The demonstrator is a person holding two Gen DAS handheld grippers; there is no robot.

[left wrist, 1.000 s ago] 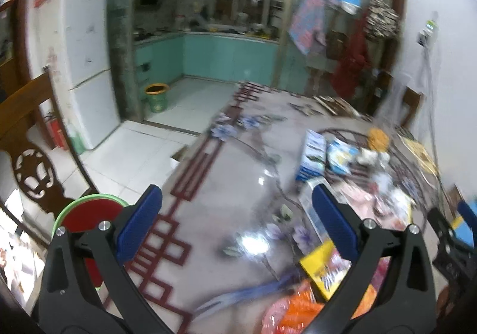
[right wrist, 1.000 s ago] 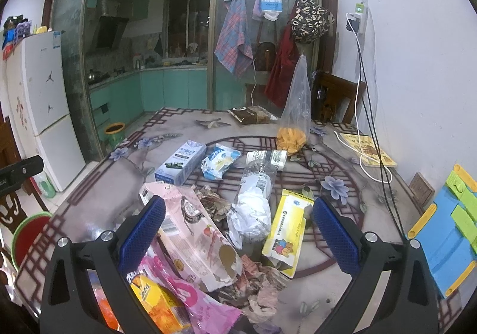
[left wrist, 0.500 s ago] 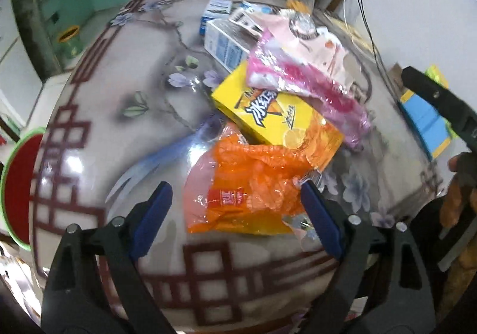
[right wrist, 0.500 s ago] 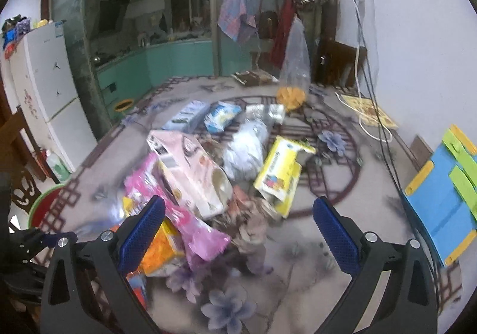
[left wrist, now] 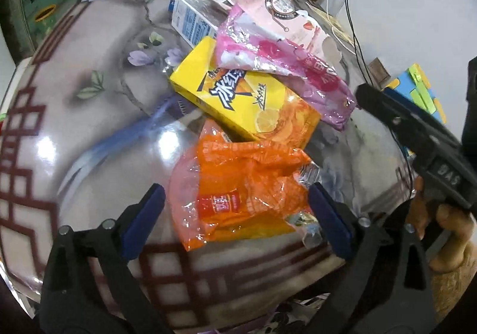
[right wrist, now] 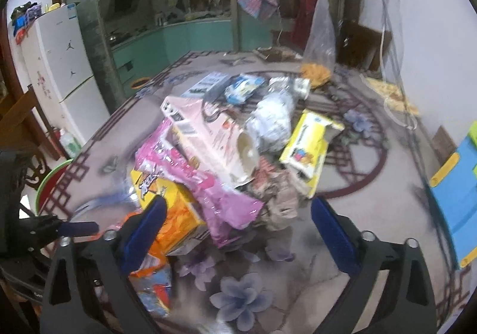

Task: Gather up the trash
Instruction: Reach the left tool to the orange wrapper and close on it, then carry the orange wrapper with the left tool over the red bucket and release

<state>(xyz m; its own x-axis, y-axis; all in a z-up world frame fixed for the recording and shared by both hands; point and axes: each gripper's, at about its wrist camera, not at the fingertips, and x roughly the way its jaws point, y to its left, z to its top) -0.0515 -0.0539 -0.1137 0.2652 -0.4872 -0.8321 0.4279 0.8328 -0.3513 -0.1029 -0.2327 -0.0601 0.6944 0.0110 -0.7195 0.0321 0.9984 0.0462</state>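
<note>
Looking down the left gripper (left wrist: 235, 216) first: on the left is bare glossy table (left wrist: 98, 125) with a dark red fret border and painted flowers. The left gripper's jaws stand wide and are opening, and the crumpled orange wrapper (left wrist: 241, 191) lies on the table between the two blue pads; neither pad looks pressed on it, though the right one is just beside its torn edge. Just past the wrapper is a yellow drink carton (left wrist: 238, 98) lying flat, its far end tucked under a pink foil bag (left wrist: 280, 57). A blue-and-white milk carton (left wrist: 193, 21) sits farther back, left of the pink stuff. At the right edge the right gripper (left wrist: 417, 131) pokes in from the side, with a hand (left wrist: 447, 232) on its handle.

From the right gripper's (right wrist: 238, 229) own camera: far left there's a white fridge (right wrist: 59, 60) and a red basin with a green rim (right wrist: 49, 182) down beside the table. The left gripper (right wrist: 59, 228) reaches in low on the left. The trash heap is mid-table: yellow carton and orange wrapper nearest on the left, pink bag over them, a pale pink box (right wrist: 208, 137) on top, then a white crumpled bag (right wrist: 274, 119) and a small yellow box (right wrist: 310, 143) to the right. The right gripper's jaws are wide but closing, with nothing pinched; the pink bag's corner and some crumpled paper (right wrist: 283, 203) lie beyond the gap. A blue folder (right wrist: 459, 194) is at far right.
</note>
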